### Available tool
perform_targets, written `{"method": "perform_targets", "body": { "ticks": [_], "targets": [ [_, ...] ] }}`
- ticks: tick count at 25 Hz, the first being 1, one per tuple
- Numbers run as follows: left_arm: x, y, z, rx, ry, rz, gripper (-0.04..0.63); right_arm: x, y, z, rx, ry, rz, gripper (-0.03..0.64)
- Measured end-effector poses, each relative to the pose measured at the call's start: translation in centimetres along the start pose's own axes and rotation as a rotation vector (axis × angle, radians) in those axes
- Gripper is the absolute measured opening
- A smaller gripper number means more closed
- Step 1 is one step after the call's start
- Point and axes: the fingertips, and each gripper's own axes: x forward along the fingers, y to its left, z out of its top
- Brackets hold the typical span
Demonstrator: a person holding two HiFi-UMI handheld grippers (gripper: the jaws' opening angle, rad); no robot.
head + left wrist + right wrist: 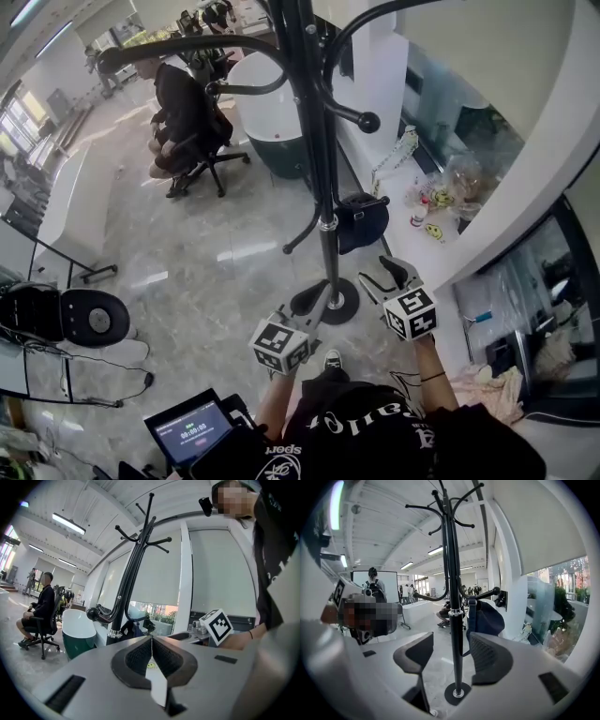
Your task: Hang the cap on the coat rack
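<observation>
So the cap [488,617] looks to be on the coat rack [453,597] already. It's the dark rounded thing dangling off one of the low hooks [490,592], just beside the pole. The right gripper [447,656] has its jaws spread wide with nothing in them. The pole only lines up in the gap from farther off, and the pads aren't touching it. The left gripper [151,643] is pinched fully together, empty as well, and held low near the rack's base [328,300].

My read is that the hang is basically done and what's left is getting out cleanly. I'd leave the right jaws wide and pull that gripper straight back toward the body rather than swinging it sideways — a jaw tip catching the brim or strap could drag the cap off the hook. The hook curves up and ends in a ball, so the cap should sit fine as long as nothing nudges it upward.

Also stay off the pole, since a bump could set the cap swinging. The left one has no job here, so just hold it low and out of the way. It's worth a glance to check the cap sits well in on the hook and not out at the ball end — I can't quite tell that from here.
</observation>
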Motion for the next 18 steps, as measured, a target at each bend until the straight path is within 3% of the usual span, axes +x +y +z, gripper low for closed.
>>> {"method": "perform_targets", "body": {
  "ticks": [10,15,18],
  "targets": [
    [-1.6,-3.4,-0.4,-0.002,0.008,0.010,0.005,-3.4,4.6,-0.6,-0.037,-0.013,0.079,0.237],
    [-2.5,-6.6,-1.6,-0.001,0.008,0.010,0.005,-6.6,6.6,-1.2,-0.045,-0.057,0.083,0.099],
    [-3.0,-8.8,-2.3,0.000,0.009,0.009,0.005,-8.5,7.5,-2.3,-0.048,-0.056,0.093,0.057]
  ]
}}
